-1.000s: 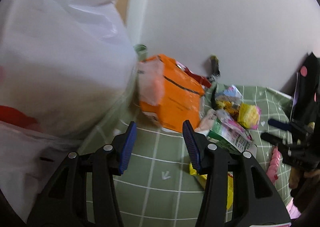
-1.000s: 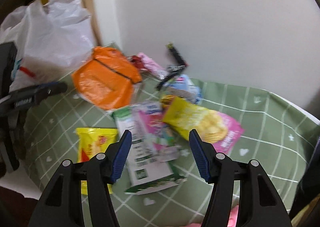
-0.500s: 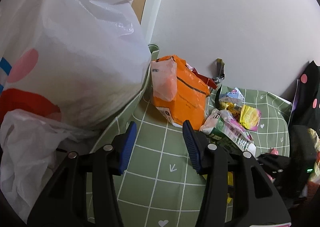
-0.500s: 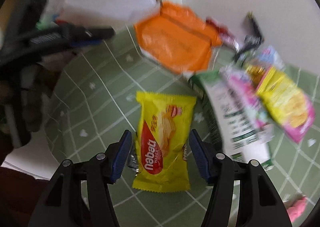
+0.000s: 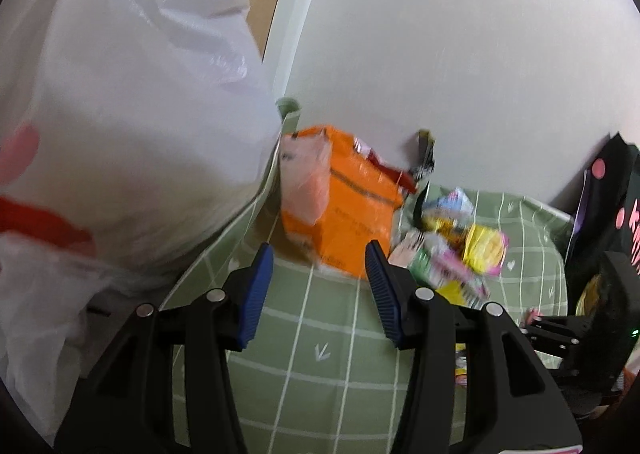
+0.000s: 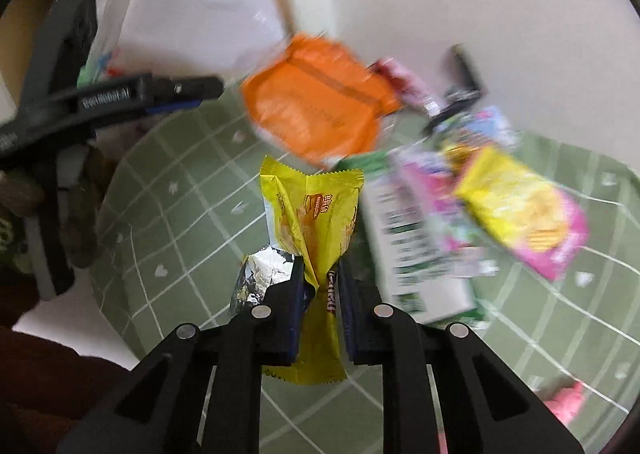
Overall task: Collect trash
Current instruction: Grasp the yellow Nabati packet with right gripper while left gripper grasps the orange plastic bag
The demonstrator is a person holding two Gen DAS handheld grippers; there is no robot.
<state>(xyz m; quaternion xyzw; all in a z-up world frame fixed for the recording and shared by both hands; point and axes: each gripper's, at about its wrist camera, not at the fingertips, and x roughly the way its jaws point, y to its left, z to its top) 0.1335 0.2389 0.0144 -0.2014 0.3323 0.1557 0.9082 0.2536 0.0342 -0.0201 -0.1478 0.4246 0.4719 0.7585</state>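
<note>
My right gripper (image 6: 320, 274) is closing on a yellow wafer wrapper (image 6: 316, 214); its blue pads pinch the wrapper's lower half and the foil crumples between them. A scrap of silver foil (image 6: 260, 274) lies just left of the pads. My left gripper (image 5: 318, 270) hangs open above the green checked tablecloth (image 5: 320, 374) with nothing between its fingers. A large white plastic bag (image 5: 120, 114) bulges at its left. In the right wrist view the left gripper (image 6: 200, 92) is at the left, in front of that bag (image 6: 192, 6).
An orange packet (image 6: 316, 110) leans near the white wall. A green and white carton (image 6: 416, 246), a yellow and pink snack bag (image 6: 524, 210) and several small wrappers lie to the right. A pink item (image 6: 568, 402) sits at the table's near right edge.
My right gripper moved left from the carton to the yellow wrapper and its jaws came together on it, crumpling it. The left gripper stayed open and almost still.
</note>
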